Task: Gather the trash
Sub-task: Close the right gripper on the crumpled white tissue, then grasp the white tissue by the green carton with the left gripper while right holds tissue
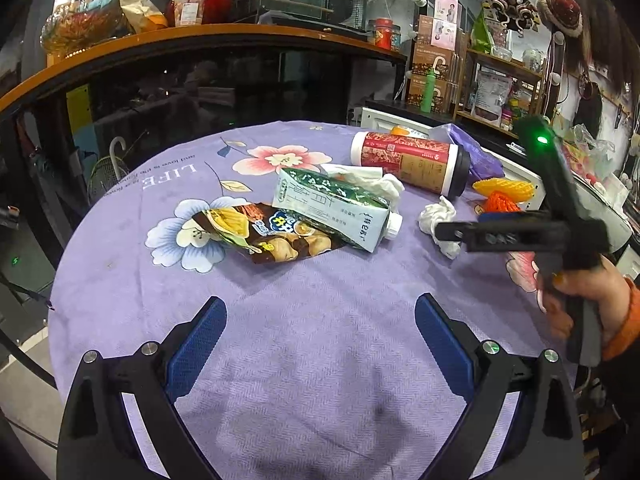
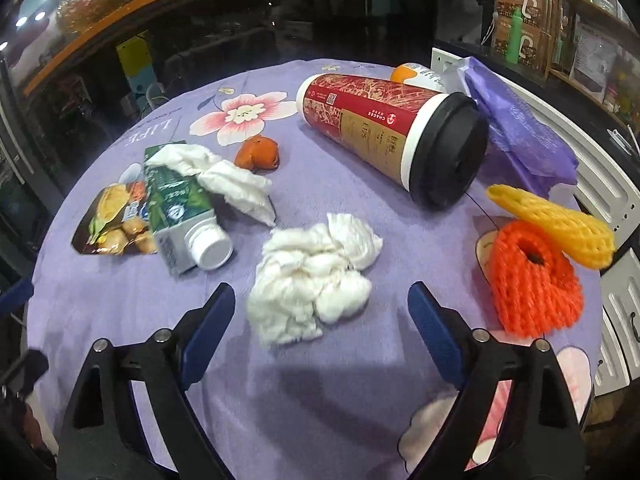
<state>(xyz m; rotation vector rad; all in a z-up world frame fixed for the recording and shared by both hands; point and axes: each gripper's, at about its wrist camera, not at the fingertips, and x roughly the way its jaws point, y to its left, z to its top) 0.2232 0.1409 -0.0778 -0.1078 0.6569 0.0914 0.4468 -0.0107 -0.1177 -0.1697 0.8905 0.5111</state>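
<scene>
- Desk (image 2: pixel 320 400) under fuzzy lilac floral cloth
- Right gripper (image 2: pixel 320 312) released; blue ribbed pads flank a crumpled white tissue (image 2: pixel 312 280), no contact
- Left gripper (image 1: pixel 320 320) released, over bare cloth
- Paper cup (image 2: pixel 392 132), black lid, on its side
- Carton (image 2: pixel 180 216) flattened, lying on glossy wrapper (image 2: pixel 112 224)
- Orange foam net (image 2: pixel 532 276) just beside yellow net (image 2: pixel 556 224)

crumpled tissue (image 2: pixel 312 280) lies between carton (image 2: pixel 180 216) and foam nets (image 2: pixel 536 280)
</scene>
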